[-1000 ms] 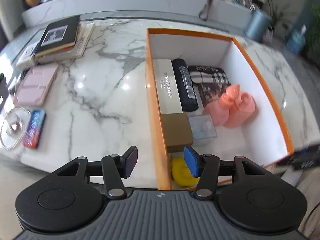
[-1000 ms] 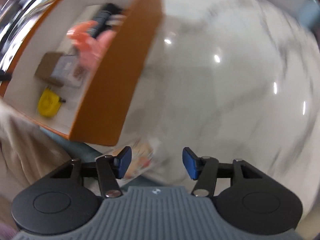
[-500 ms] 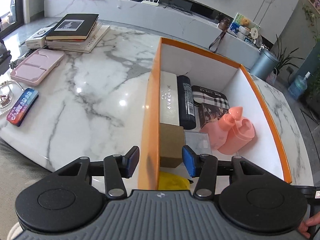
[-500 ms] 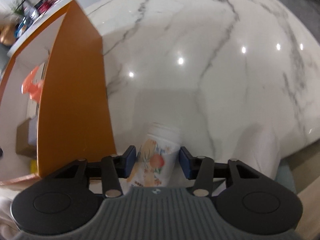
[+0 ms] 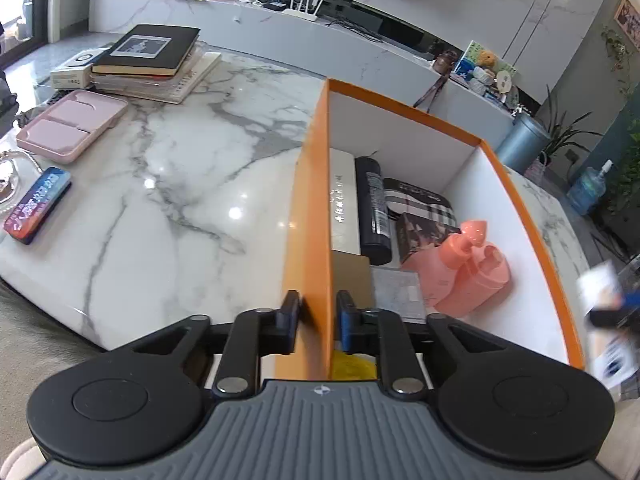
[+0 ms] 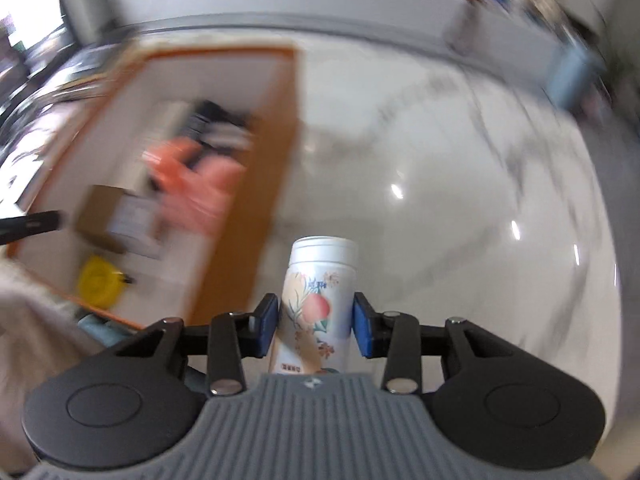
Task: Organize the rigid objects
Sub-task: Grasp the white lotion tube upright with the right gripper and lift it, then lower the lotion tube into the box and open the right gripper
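The left gripper [image 5: 318,322] is clamped on the near side wall of the orange box [image 5: 308,216], one blue pad outside and one inside, the jaws nearly together on the thin card. The right gripper [image 6: 315,330] has its jaws closing on a white bottle [image 6: 318,300] with a peach and flower print; both pads press its sides, and it stands upright between them, clear of the marble table [image 6: 440,200] and just beside the box's outer wall. The box is open-topped, orange outside and white inside, and sits on the glossy veined marble. Inside lie a long cream carton [image 5: 342,204] against the gripped wall, a black cylinder [image 5: 374,210] beside it, a checked pouch [image 5: 424,204], two coral pump bottles [image 5: 468,274] on their sides, a brown cardboard carton [image 5: 352,276], a small clear case [image 5: 400,292] and a yellow round thing [image 5: 354,364] at the near end, partly hidden by the gripper. To the left on the table are a stack of books [image 5: 152,60], a pink tray [image 5: 72,124] and a colourful tin [image 5: 38,210]. The right wrist view is blurred.
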